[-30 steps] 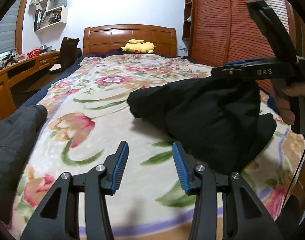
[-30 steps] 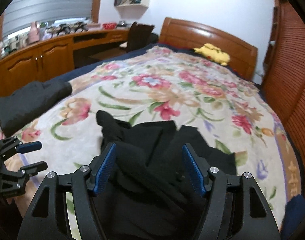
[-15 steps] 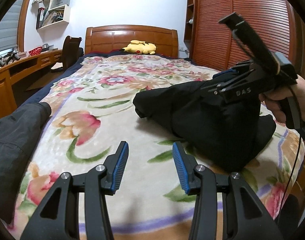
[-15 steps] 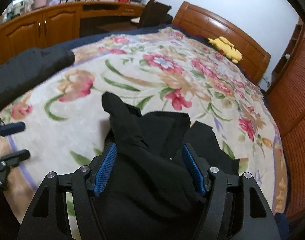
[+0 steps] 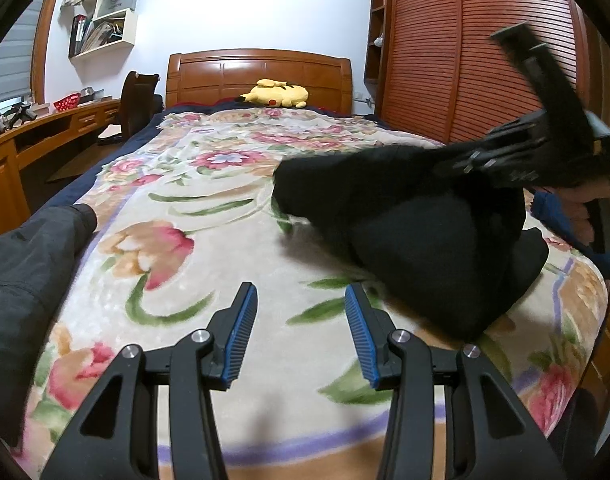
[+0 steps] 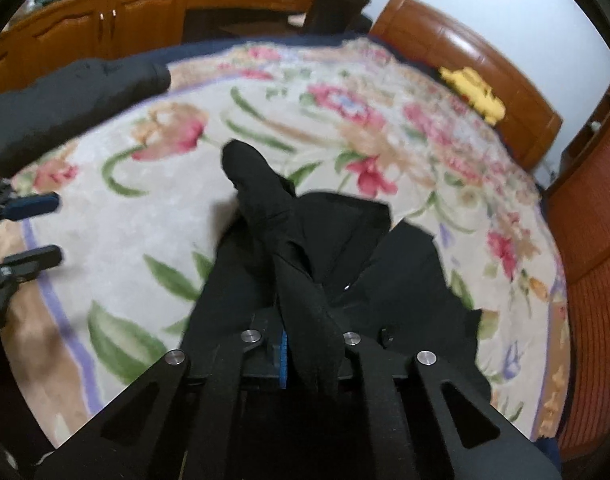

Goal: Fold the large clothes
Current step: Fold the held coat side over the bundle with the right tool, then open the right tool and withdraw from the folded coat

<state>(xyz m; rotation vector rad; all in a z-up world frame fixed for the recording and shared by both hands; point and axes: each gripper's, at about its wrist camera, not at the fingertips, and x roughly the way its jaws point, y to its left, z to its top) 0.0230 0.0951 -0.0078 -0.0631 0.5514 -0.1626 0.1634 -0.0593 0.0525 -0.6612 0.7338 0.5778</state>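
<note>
A crumpled black garment [image 5: 417,236] lies on the right part of the floral bedspread [image 5: 193,216]; it also shows in the right wrist view [image 6: 305,248]. My right gripper [image 6: 311,356] is shut on a fold of the black garment and lifts it; in the left wrist view the right gripper [image 5: 457,166] grips the cloth at the right. My left gripper [image 5: 301,332] is open and empty, low over the near bedspread, left of the garment. It shows at the left edge of the right wrist view [image 6: 37,228].
A folded dark grey garment [image 5: 21,264] lies at the bed's left edge [image 6: 65,100]. A yellow plush toy [image 5: 275,94] sits by the headboard. A wooden desk [image 5: 45,128] and chair stand left; a slatted wardrobe [image 5: 465,52] stands right.
My right gripper came down onto the black garment and closed on a fold, pulling it up. My left gripper stayed open and nearly still.
</note>
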